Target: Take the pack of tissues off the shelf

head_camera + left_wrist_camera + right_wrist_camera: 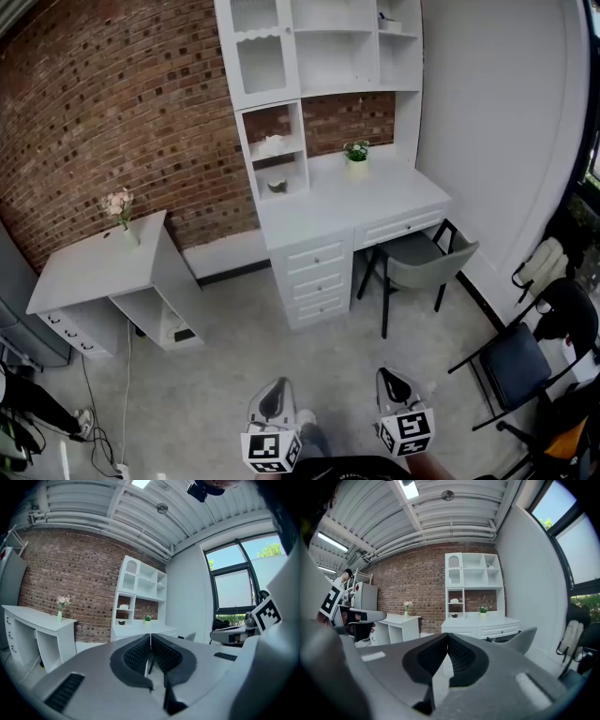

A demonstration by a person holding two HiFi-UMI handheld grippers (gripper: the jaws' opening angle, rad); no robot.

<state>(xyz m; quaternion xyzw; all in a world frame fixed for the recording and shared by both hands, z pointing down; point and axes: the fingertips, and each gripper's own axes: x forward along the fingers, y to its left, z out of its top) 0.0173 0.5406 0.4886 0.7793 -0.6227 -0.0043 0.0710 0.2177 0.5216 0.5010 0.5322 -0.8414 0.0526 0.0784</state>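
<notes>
The pack of tissues (270, 145) is a pale bundle in the upper open cubby of the white shelf unit (267, 56) that stands on the white desk (375, 202). It shows small and far off in the left gripper view (123, 606) and in the right gripper view (454, 601). Both grippers hang low at the bottom of the head view, well short of the desk, over the floor. My left gripper (274, 398) has its jaws pressed together with nothing between them (150, 635). My right gripper (394, 384) is likewise shut and empty (447, 635).
A small dark bowl (277, 185) sits in the cubby below the tissues, and a potted plant (356, 150) stands on the desk. A grey chair (424, 262) is tucked at the desk. A low white table (89, 258) with a flower vase (120, 208) is at left. Black chairs (525, 356) stand at right.
</notes>
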